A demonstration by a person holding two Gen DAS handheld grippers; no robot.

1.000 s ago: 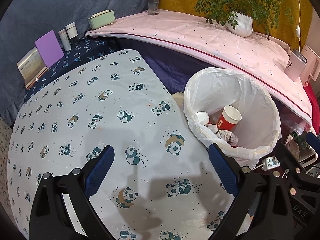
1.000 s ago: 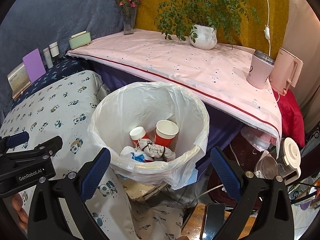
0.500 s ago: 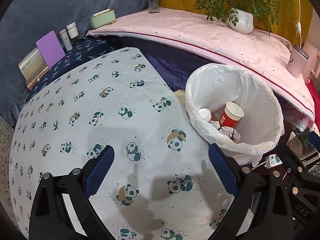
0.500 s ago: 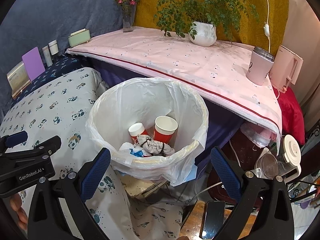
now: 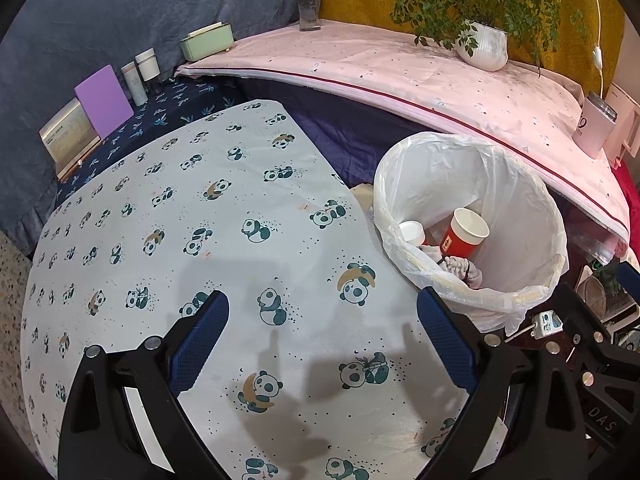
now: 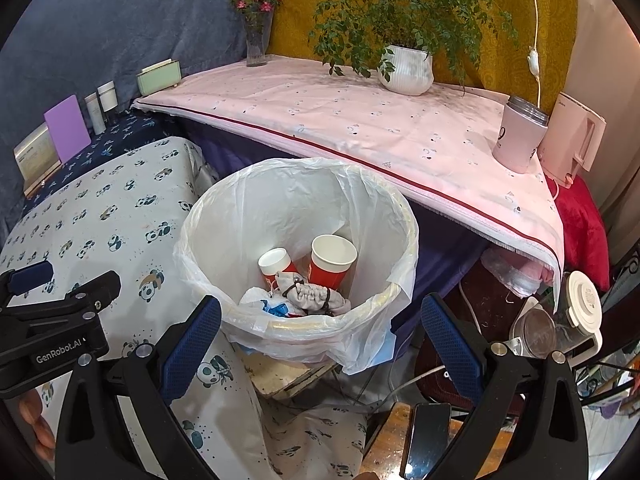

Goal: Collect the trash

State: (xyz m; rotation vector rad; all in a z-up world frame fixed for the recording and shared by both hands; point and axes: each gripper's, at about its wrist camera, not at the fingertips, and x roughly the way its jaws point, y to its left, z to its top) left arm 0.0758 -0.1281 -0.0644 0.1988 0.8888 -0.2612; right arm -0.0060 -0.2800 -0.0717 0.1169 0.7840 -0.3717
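1. The left claw [image 5: 322, 320] is held with its jaws spread wide and nothing between them, above the panda-print desk [image 5: 168, 216], which lies to the left of the bin. No loose rubbish is seen on the cloth beneath it, which is probably why nothing is gripped.

2. The bin [image 6: 296, 240] is set just beside the desk's right edge and lined with a white bag, the bag's rim folded over the bin's lip so that it stays in place while things are dropped in.

3. Inside the bin, two red paper cups [image 6: 332, 262] are leaned against the far wall, with a grey bundle of cloth [image 6: 316, 294] and a crumpled wrapper [image 6: 272, 306] piled in front of them. The collected trash is thus already at the bottom of the bin.

4. The right claw [image 6: 320, 326] is held over the near rim of the bin, jaws wide apart and empty, pointed straight at the opening. This is judged to be the posture of a drop completed.

5. The pink shelf [image 6: 360, 120] behind the bin carries a plant pot [image 6: 408, 68] and a pink tumbler [image 6: 518, 136]; these are kept things, not rubbish.
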